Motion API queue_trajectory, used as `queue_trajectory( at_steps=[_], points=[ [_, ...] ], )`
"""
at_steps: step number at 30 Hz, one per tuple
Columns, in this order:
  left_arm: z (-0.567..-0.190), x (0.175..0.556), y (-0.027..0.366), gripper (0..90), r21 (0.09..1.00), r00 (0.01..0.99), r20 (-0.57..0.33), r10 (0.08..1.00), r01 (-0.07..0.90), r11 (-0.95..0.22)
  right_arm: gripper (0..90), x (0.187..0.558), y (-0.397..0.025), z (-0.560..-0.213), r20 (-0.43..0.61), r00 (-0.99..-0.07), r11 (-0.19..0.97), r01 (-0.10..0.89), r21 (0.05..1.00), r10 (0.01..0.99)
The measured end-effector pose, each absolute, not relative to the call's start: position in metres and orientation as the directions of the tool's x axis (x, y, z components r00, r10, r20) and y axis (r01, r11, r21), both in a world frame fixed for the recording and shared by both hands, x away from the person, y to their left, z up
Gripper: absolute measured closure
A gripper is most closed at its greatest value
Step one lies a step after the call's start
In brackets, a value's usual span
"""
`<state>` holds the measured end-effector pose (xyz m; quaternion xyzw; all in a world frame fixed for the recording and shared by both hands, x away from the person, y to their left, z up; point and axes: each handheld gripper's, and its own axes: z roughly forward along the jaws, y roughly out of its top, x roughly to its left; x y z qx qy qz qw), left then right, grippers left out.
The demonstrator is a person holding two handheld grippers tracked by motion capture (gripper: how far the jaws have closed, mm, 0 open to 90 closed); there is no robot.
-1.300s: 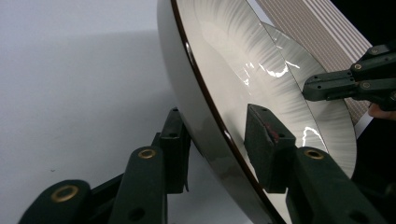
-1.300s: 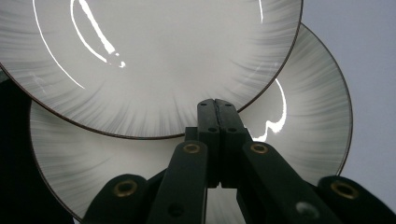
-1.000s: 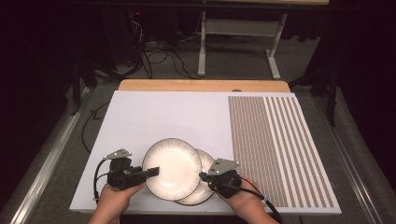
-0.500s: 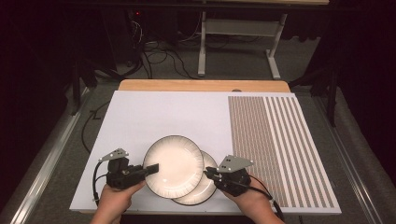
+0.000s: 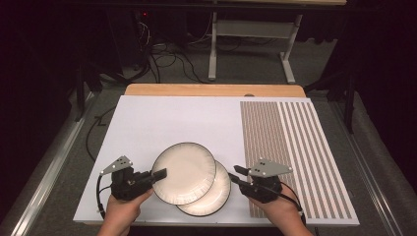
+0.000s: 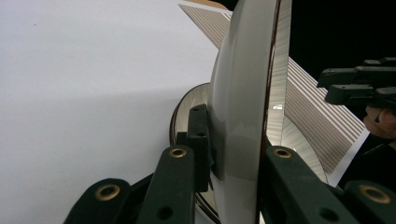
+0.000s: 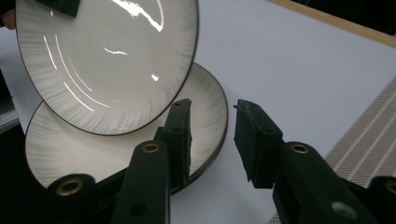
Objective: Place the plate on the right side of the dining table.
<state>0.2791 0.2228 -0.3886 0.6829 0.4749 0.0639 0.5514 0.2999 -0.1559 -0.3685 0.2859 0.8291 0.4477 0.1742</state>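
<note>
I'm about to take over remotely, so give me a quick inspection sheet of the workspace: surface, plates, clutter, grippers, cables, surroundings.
Surface: white board with a striped mat on its right part, laid over a wooden table edge.
Job's things: upper plate lifted and tilted, overlapping the lower plate, which lies flat on the board.
Clutter: nothing seen.
Grippers: left gripper clamped on the upper plate's rim; right gripper open, jaws beside the lower plate's edge, not gripping.
Cables: one trails from each gripper; more lie on the floor beyond the table.
Surroundings: dark room, metal table legs behind.
</note>
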Motion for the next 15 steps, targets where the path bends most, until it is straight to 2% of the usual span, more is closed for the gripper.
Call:
queue_trajectory(
  at_steps=[3, 6, 9, 11, 12, 13, 15],
  points=[
    [-0.387, 0.279, 0.223, 79.6, 0.827, 0.548, -0.416, 0.726, 0.559, 0.052, 63.9, 0.299, -0.167, -0.364, -0.030, -0.759, 0.408, 0.316, 0.857, 0.650],
    [-0.384, 0.279, 0.223, 79.8, 0.851, 0.567, -0.375, 0.733, 0.524, 0.030, 55.6, 0.297, -0.185, -0.359, -0.024, -0.733, 0.372, 0.317, 0.872, 0.680],
    [-0.382, 0.277, 0.224, 79.7, 0.869, 0.572, -0.337, 0.748, 0.494, 0.013, 52.3, 0.296, -0.190, -0.358, -0.031, -0.724, 0.367, 0.312, 0.876, 0.689],
    [-0.380, 0.276, 0.225, 79.8, 0.885, 0.575, -0.305, 0.759, 0.466, 0.003, 44.1, 0.294, -0.200, -0.356, -0.032, -0.715, 0.349, 0.302, 0.887, 0.699],
    [-0.380, 0.276, 0.225, 79.7, 0.885, 0.575, -0.305, 0.759, 0.466, 0.003, 44.1, 0.294, -0.200, -0.356, -0.032, -0.715, 0.349, 0.302, 0.887, 0.699],
    [-0.380, 0.276, 0.226, 79.7, 0.887, 0.573, -0.300, 0.763, 0.462, 0.002, 38.2, 0.294, -0.203, -0.355, -0.036, -0.714, 0.342, 0.289, 0.894, 0.699],
    [-0.380, 0.277, 0.229, 79.7, 0.893, 0.565, -0.299, 0.769, 0.450, 0.016, 35.6, 0.294, -0.206, -0.355, -0.043, -0.714, 0.342, 0.280, 0.897, 0.699]
  ],
)
